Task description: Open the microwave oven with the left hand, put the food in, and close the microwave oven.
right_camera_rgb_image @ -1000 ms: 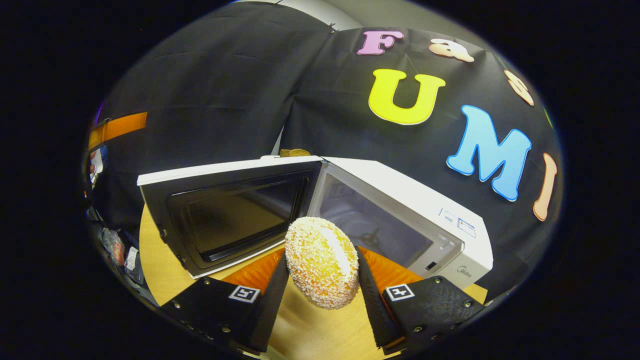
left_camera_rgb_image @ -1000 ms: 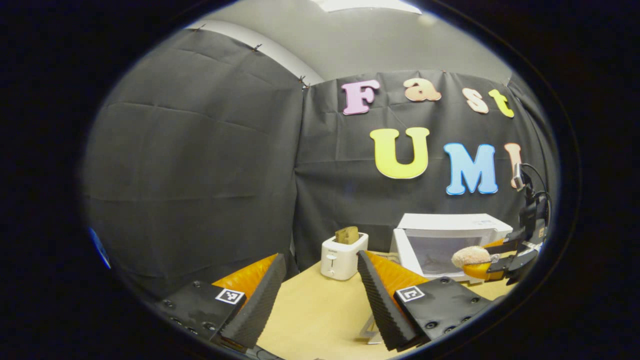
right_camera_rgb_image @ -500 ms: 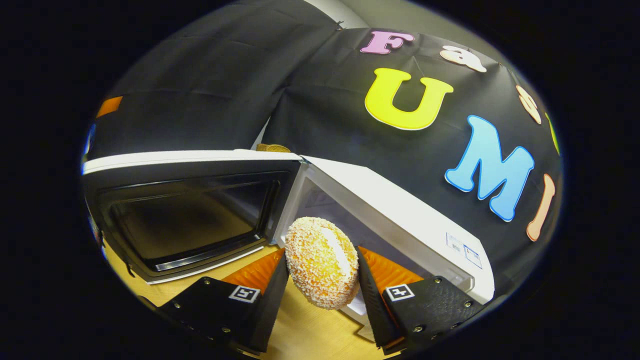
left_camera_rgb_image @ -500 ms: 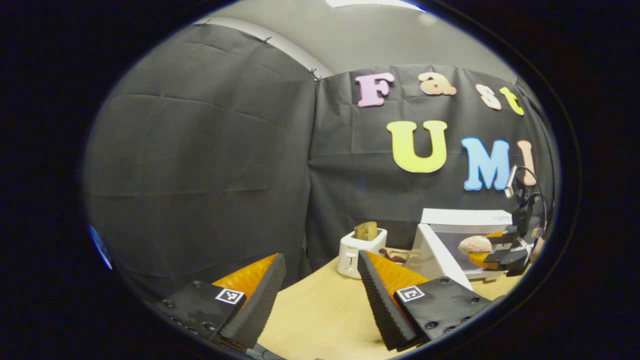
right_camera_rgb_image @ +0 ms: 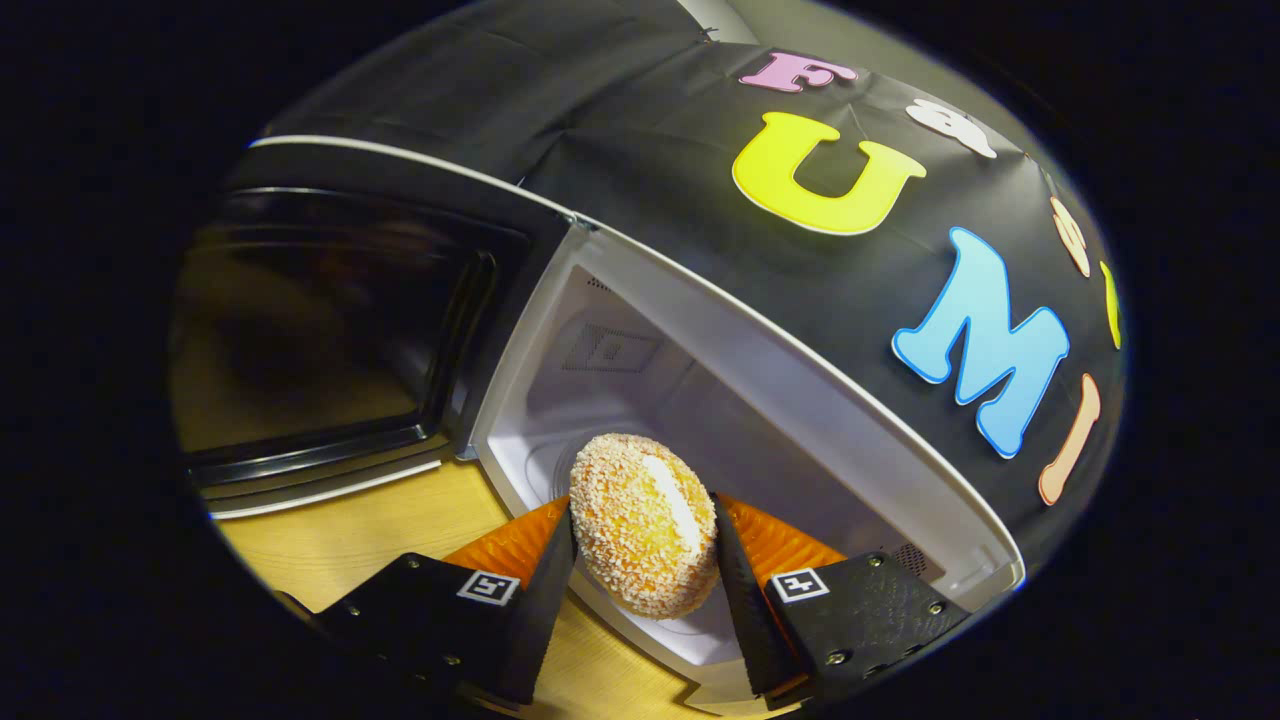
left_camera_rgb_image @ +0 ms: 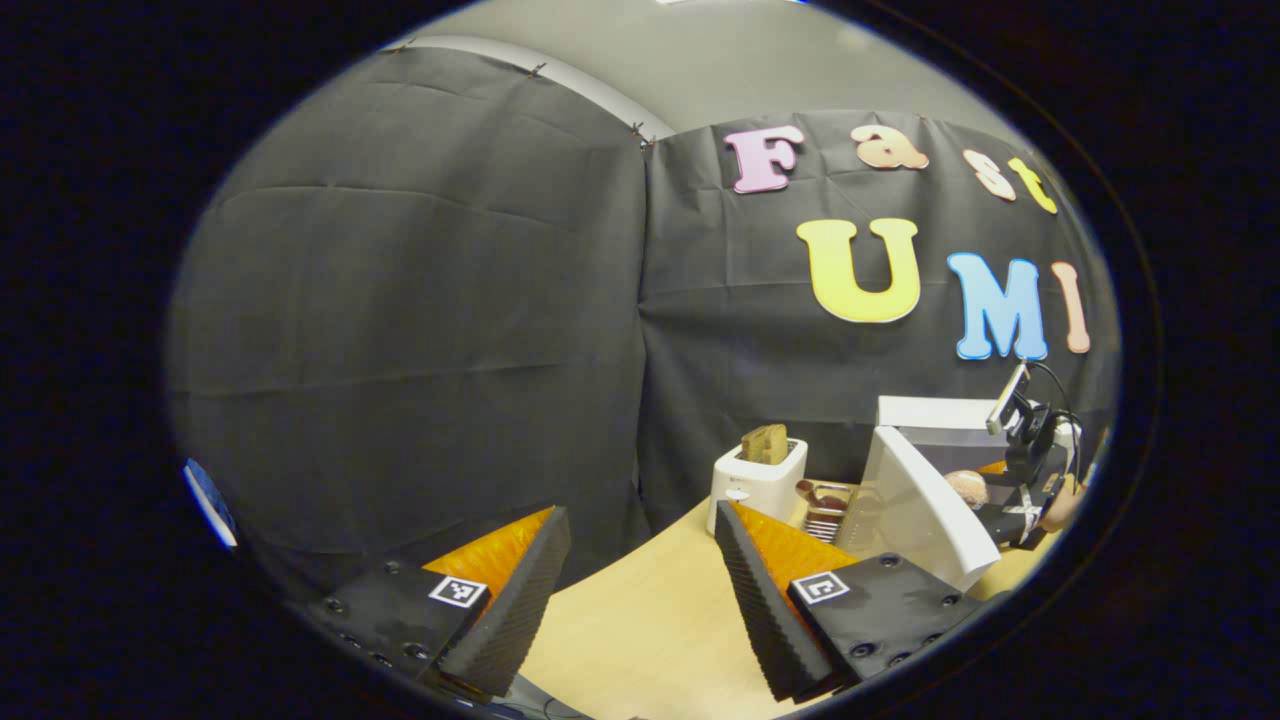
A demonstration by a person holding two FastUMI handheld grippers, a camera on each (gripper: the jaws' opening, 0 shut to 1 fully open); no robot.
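Desk [left_camera_rgb_image: 640, 620], pale wood, is seen carrying all items listed. Microwave oven [right_camera_rgb_image: 760, 370], white, is found with its cavity exposed. Door [right_camera_rgb_image: 330, 330], dark-windowed, is swung wide to the left in the right gripper view and is seen edge-on as a white panel in the left gripper view. Toaster [left_camera_rgb_image: 757, 480], white, with a slice standing in its slot, is placed just beside the oven, with a small wire rack [left_camera_rgb_image: 825, 503] between the two. Right claw [right_camera_rgb_image: 645, 560] is recorded as closed on the food, both fingers pressed against its flanks. Left claw [left_camera_rgb_image: 640, 590] is recorded as spread wide and holding nothing, well apart from the oven. Food [right_camera_rgb_image: 645, 522], a round crumb-coated bun with a pale filling seam, is held on edge at the mouth of the cavity, above the oven floor and not yet set down. The placing step is judged to be in hand: the bun would best be carried deeper toward the turntable, lowered until support is felt, and only then released, so that rolling out over the sill is avoided; the claw should be withdrawn straight back, clear of the door frame, before the door is pushed shut by the left claw.
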